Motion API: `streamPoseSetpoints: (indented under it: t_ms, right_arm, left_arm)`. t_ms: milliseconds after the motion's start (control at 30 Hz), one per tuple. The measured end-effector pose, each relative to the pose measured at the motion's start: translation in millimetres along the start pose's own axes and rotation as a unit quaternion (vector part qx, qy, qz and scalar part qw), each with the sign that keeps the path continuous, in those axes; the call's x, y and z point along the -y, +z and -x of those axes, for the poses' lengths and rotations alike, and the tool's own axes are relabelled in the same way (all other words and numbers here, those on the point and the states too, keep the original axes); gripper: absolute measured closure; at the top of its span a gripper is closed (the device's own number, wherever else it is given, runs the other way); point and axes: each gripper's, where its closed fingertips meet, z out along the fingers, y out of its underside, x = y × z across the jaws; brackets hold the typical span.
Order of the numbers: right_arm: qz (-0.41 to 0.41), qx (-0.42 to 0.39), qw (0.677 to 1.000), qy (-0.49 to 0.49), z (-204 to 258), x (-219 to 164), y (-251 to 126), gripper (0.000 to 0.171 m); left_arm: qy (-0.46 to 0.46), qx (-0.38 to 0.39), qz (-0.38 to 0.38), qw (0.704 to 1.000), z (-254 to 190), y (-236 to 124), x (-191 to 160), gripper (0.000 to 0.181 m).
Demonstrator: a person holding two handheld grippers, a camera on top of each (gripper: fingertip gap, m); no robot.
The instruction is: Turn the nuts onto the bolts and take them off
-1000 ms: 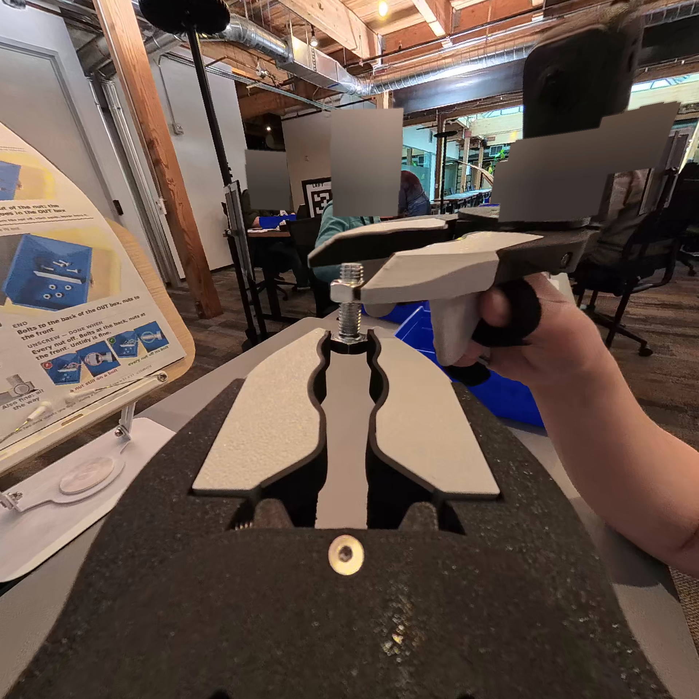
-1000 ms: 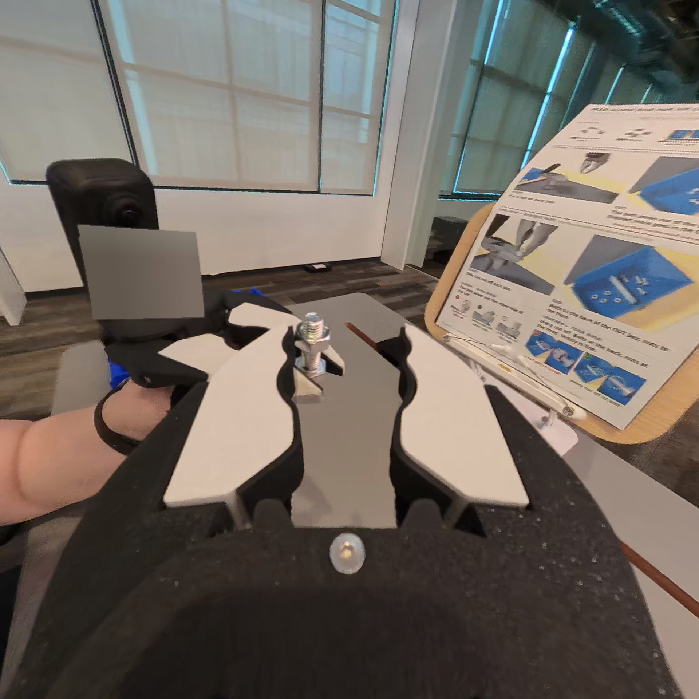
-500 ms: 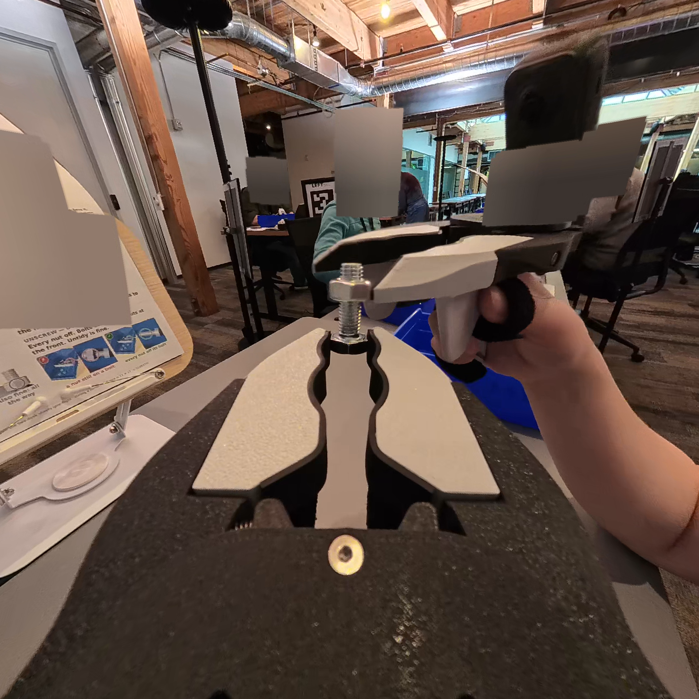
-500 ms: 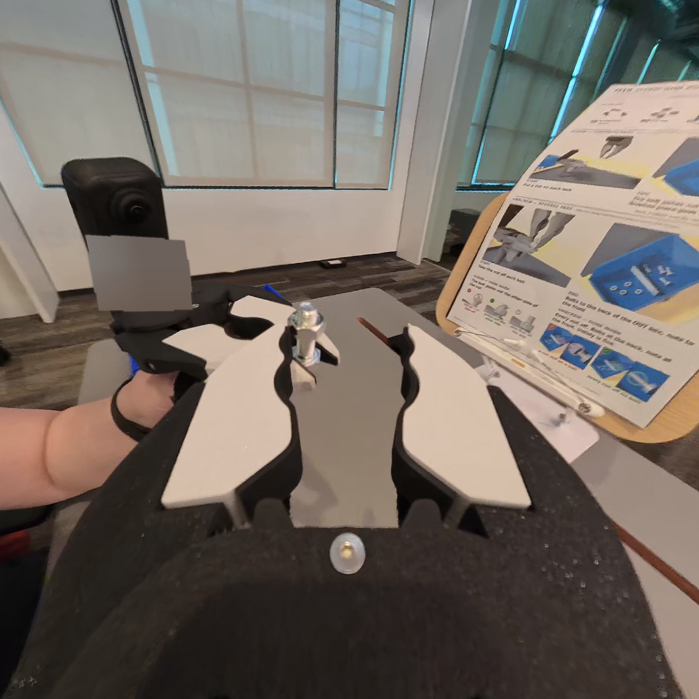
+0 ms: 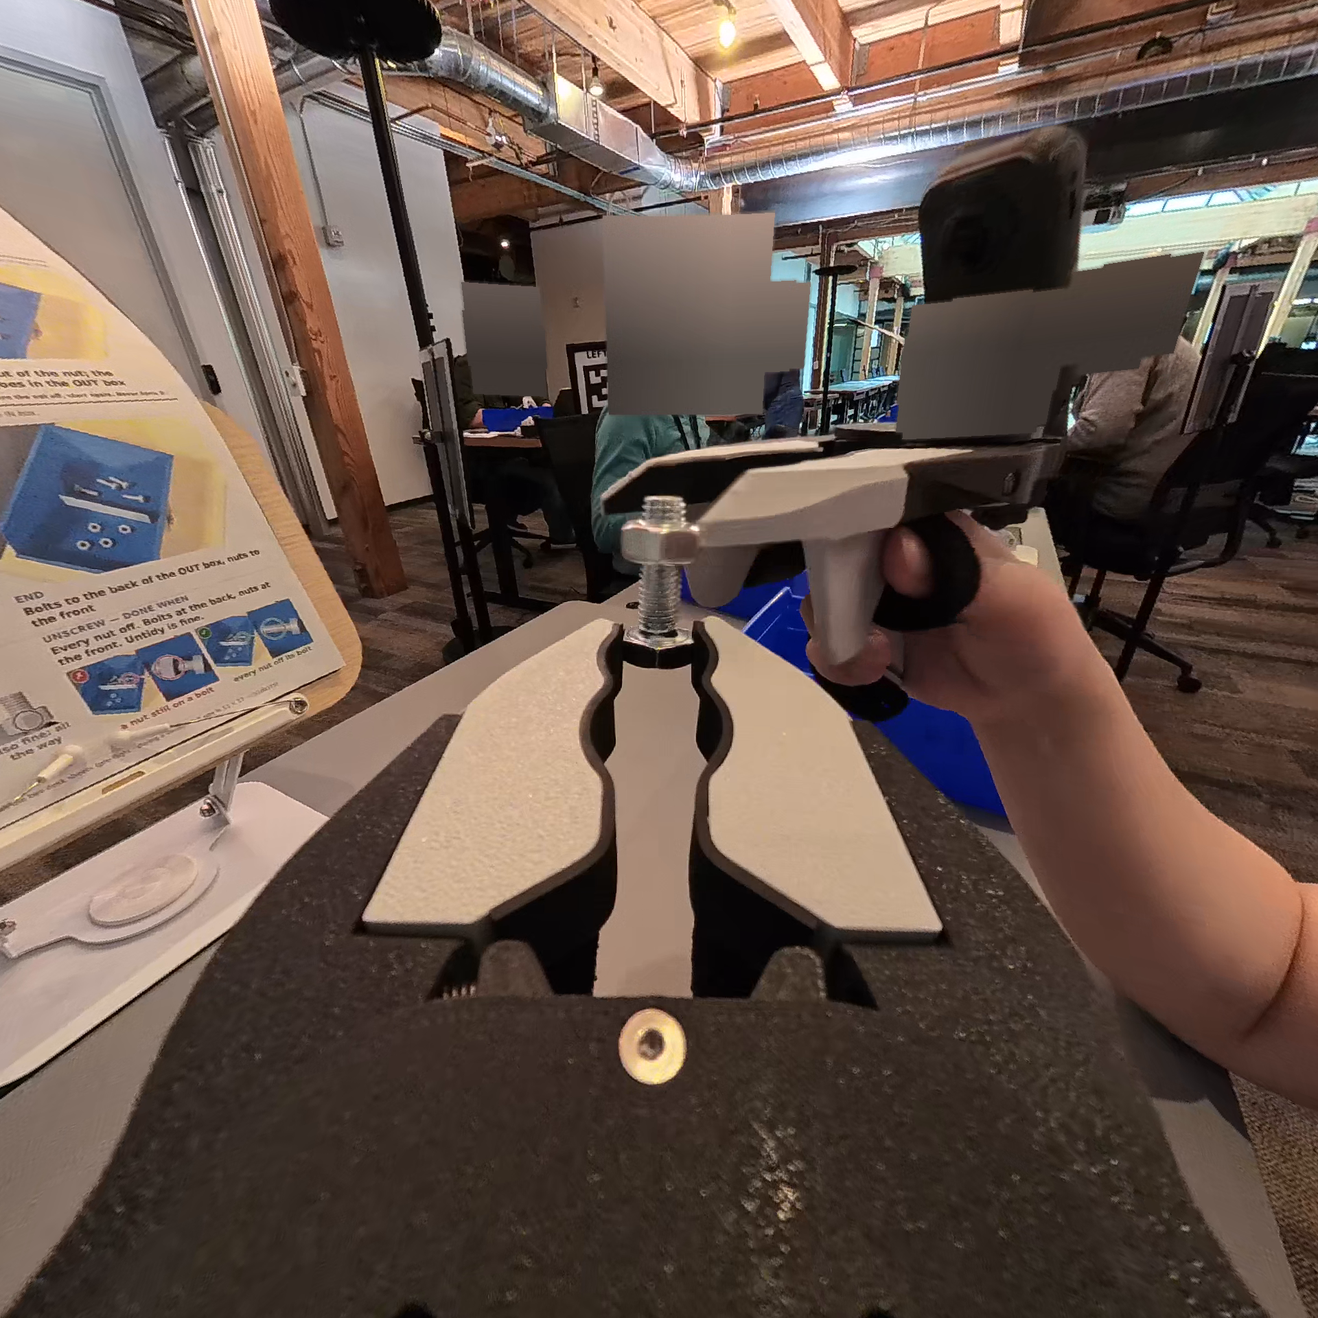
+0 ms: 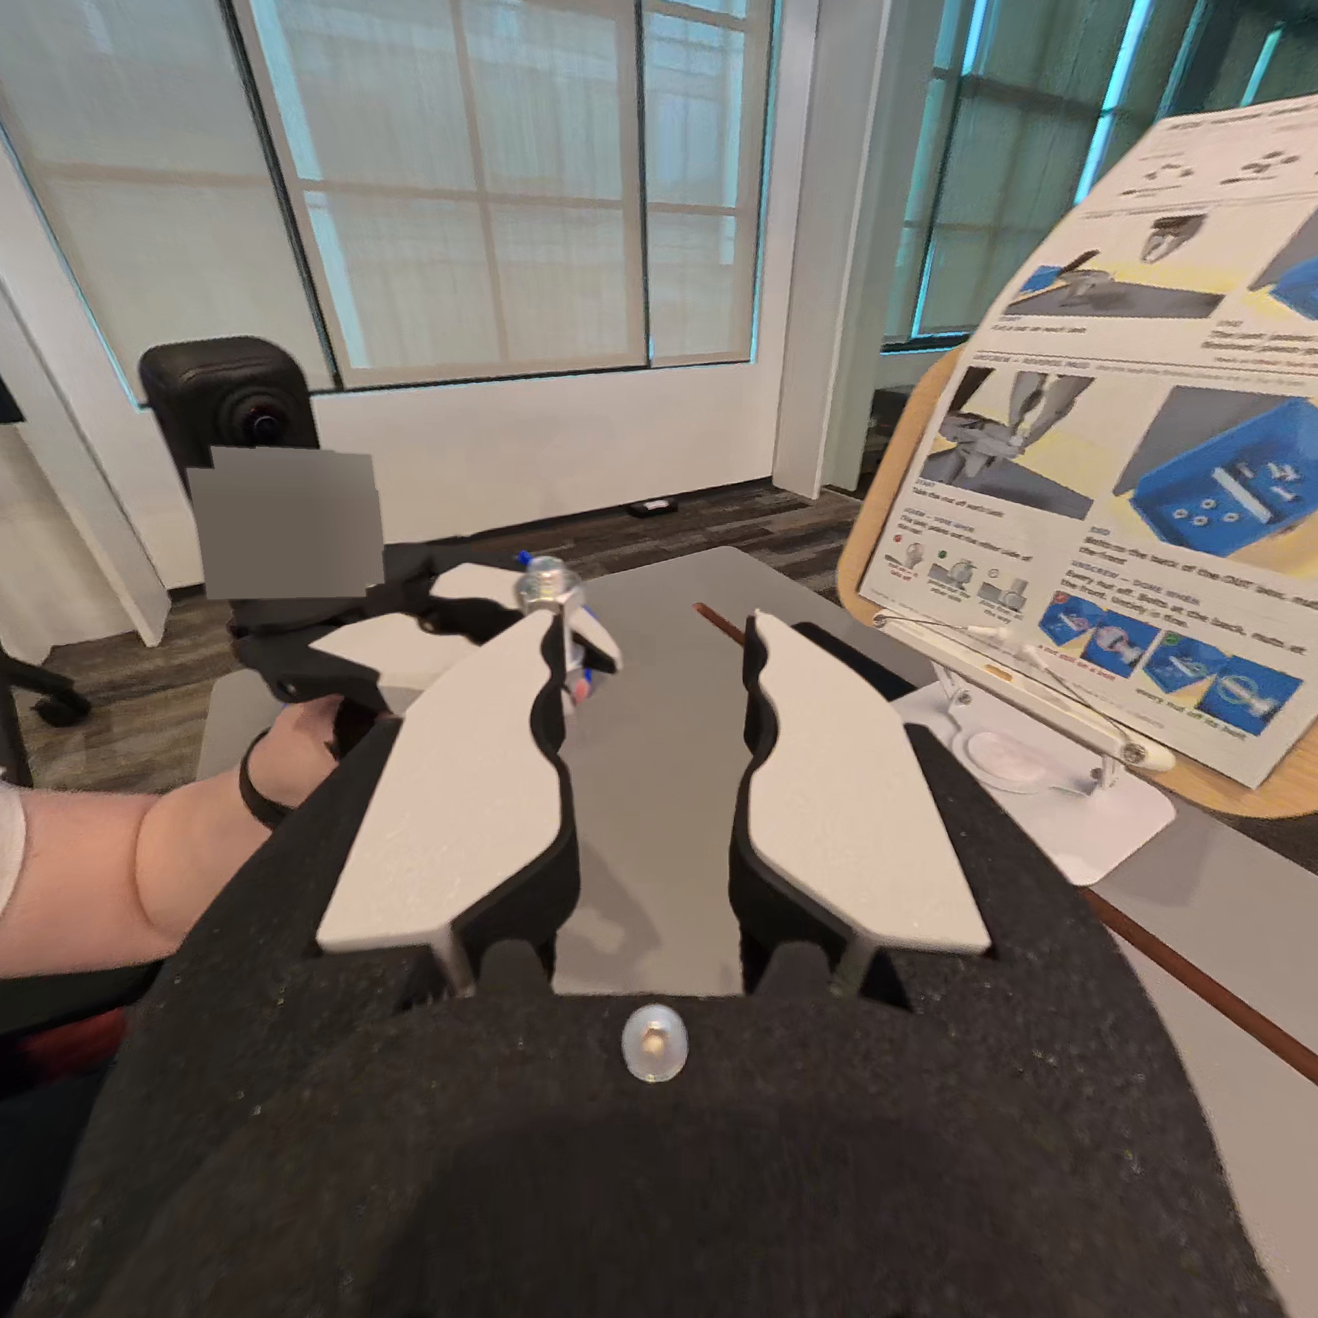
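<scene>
The left hand-held gripper is clenched on the hex head of a bolt, which stands upright between its fingertips with the threaded shank pointing up. A nut sits high on the shank, with a few threads showing above it and a bare stretch of thread below. In the left wrist view the right hand-held gripper reaches in from the right, lying level, with its near white finger touching the nut's right side and its far finger passing behind the bolt. In the right wrist view that same gripper's fingers stand well apart, released and grasping nothing; the bolt with its nut is blurred there and lies against the inner edge of its left finger, not between the two. A hand grips the right gripper's handle, and a hand with a dark strap at the wrist holds the left gripper farther off. Below lies the grey worktop. A blue bin sits on it behind the right gripper. An illustrated instruction sheet leans on a wooden board on a white stand at the worktop's edge. People sit at desks in the room beyond.
</scene>
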Motion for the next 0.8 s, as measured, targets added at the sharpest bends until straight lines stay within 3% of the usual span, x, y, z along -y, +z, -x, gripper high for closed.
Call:
streamPoseSetpoints:
  t_ms: [200,400,533,800]
  right_arm:
    - [-0.026,0.043,0.999,0.0,21,8,4,0.122]
    - [-0.024,-0.001,1.0,0.001,-1,7,-2,0.125]
    - [-0.046,0.039,0.998,0.028,6,14,-7,0.125]
    - [-0.015,0.035,0.999,-0.001,12,1,6,0.122]
  left_arm:
    - [-0.001,-0.002,0.001,1.0,0,0,-1,0.163]
    - [0.001,-0.001,-0.003,1.0,-1,-1,2,0.163]
    - [-0.002,0.001,-0.004,1.0,1,-2,2,0.163]
    - [-0.001,-0.002,-0.004,1.0,-3,0,2,0.163]
